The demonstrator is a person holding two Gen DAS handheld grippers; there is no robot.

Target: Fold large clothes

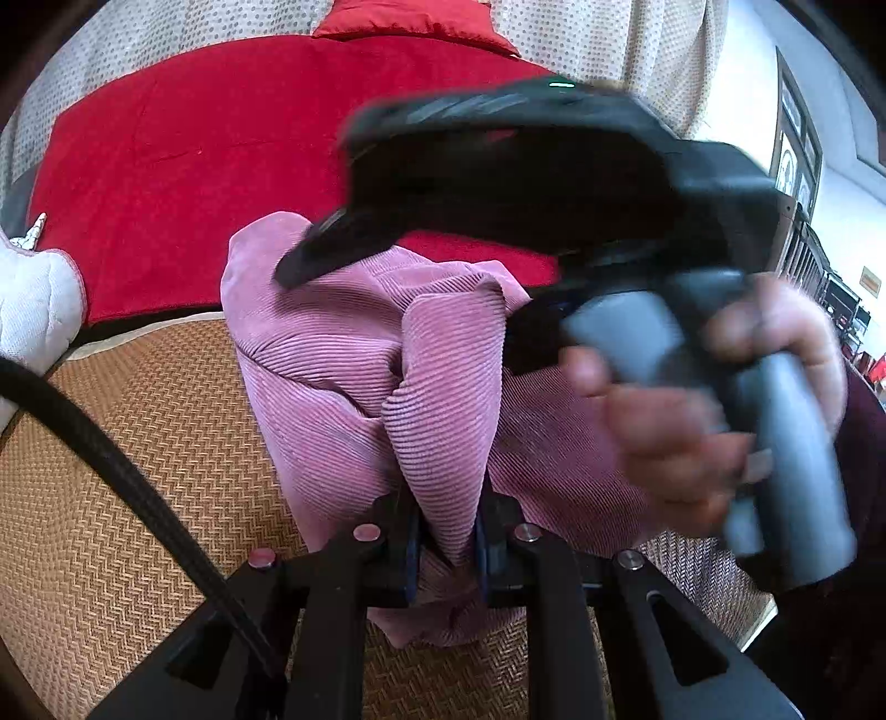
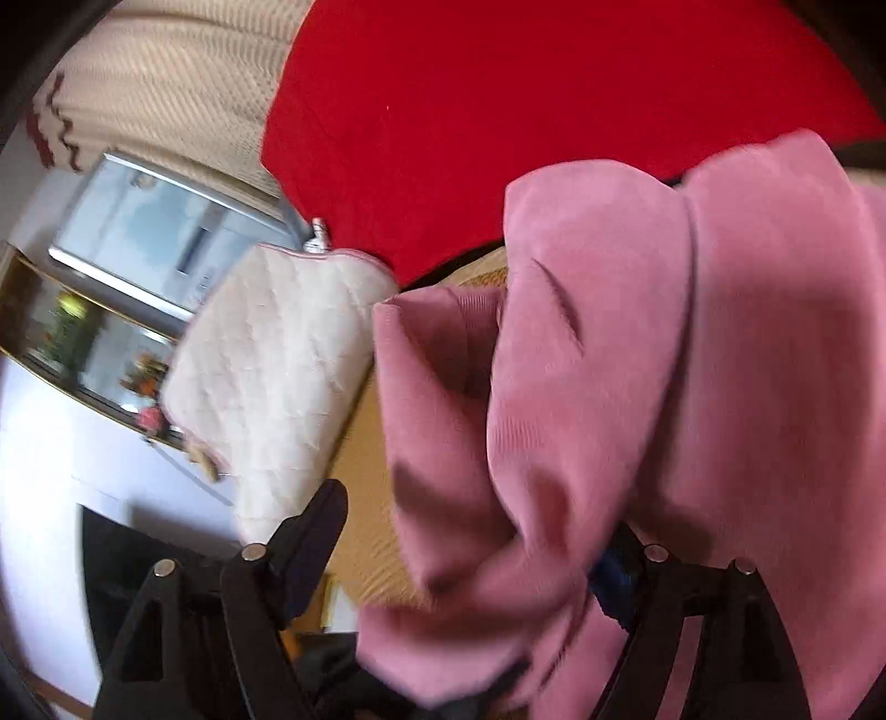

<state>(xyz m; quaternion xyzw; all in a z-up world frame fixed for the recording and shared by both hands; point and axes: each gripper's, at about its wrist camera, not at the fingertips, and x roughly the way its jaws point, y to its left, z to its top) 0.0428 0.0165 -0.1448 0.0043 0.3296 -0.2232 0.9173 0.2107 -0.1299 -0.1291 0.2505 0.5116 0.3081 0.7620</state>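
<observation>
The left tool [image 1: 446,545] is pinched tight on a gathered fold of the pink ribbed garment [image 1: 343,354], which rises from between its pads and drapes away over the woven straw mat [image 1: 138,443] covering the near part of the bed. The garment's far edge, a rounded corner, lies at the line where the mat meets the red blanket [image 1: 194,166]; the blanket beyond it lies flat and bare up to the red pillow [image 1: 410,19] at the head, and the mat to the left of the cloth is bare as well, crossed only by a black cable [image 1: 111,459] near the lens. A white quilted cushion [image 1: 33,299] sits at the left edge, where mat and blanket meet. The right tool [image 2: 476,545] stands spread wide: in its own blurred view the left finger is clear of the cloth, while the pink folds hang in bulk over the right finger, and whether that pad touches them cannot be told. From the left wrist view the right tool appears as a dark blurred body above the garment, gripped by a hand [image 1: 714,399] at the right. No containers show in either view.
</observation>
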